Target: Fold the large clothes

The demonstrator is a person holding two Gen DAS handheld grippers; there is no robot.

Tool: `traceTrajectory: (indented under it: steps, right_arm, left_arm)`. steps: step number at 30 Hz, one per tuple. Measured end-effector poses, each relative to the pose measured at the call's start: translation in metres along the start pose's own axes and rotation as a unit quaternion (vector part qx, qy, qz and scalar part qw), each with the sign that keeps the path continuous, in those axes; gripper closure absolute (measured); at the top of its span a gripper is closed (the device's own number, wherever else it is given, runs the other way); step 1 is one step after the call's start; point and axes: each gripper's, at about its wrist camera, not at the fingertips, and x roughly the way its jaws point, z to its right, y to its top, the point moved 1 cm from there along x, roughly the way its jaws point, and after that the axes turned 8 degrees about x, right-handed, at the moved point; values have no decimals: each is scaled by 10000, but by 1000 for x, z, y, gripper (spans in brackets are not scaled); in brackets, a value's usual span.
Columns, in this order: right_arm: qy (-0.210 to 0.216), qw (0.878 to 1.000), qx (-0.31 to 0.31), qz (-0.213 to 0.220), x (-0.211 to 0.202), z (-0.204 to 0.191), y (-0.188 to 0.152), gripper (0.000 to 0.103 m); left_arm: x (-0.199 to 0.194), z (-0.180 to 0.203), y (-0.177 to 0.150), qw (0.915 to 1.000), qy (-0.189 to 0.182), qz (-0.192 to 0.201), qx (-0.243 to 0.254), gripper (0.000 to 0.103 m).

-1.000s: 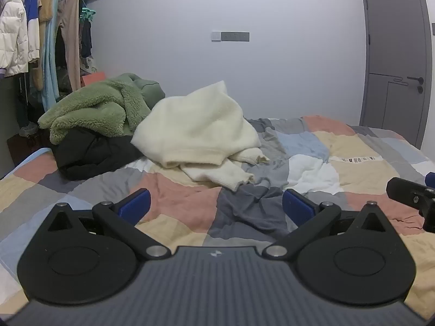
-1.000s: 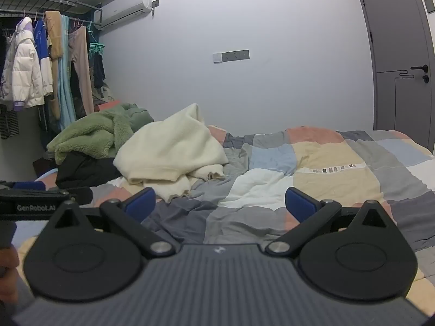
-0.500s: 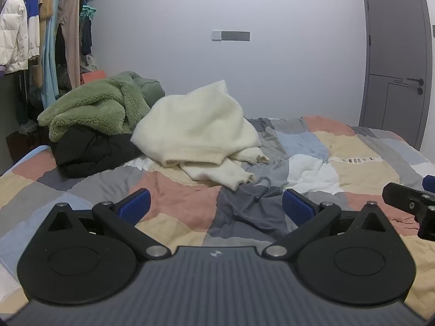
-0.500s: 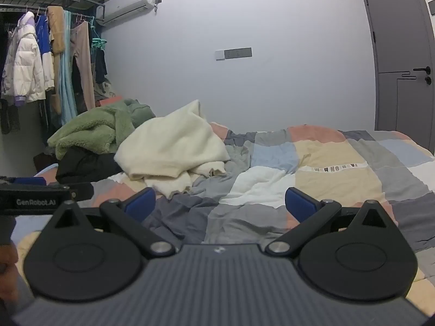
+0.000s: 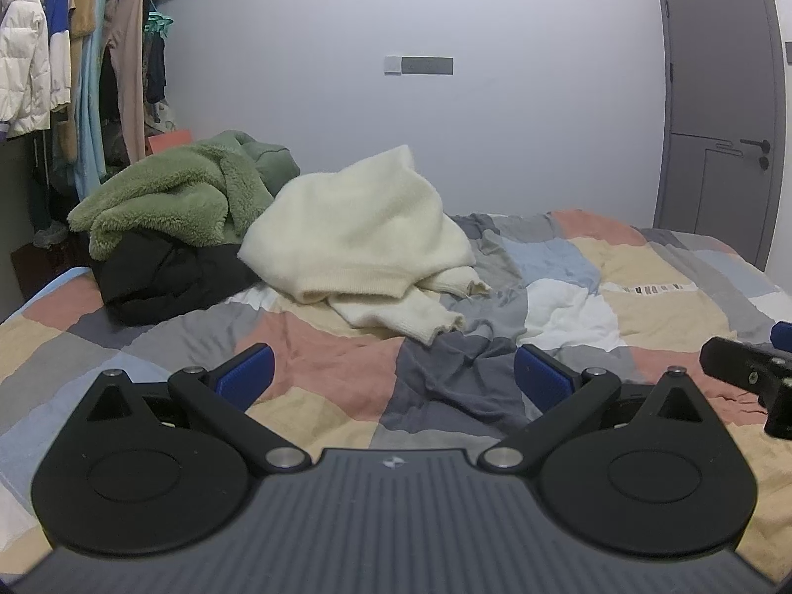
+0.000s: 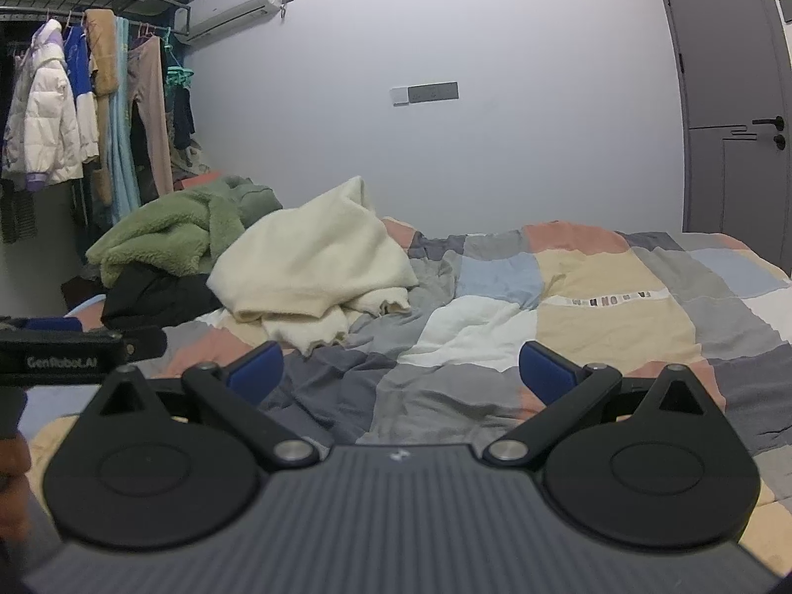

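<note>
Left wrist: cream sweater (image 5: 356, 232) beside green fleece (image 5: 168, 203) atop black garment (image 5: 163, 272).

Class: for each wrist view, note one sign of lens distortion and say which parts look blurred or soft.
Left wrist view: the grey door bows inward at the frame edge; the green fleece and cream sweater look slightly soft. Right wrist view: the door curves likewise; the hand at the left edge is blurred.
</note>
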Motion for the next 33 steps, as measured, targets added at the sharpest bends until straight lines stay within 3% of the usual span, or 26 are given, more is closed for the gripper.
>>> traceTrajectory:
  steps: [33]
  right_arm:
    - [29,10000,-42,-45,2,-3,-4,0]
  left_arm:
    - [4,0,-2,10000,-45,-57,-32,0]
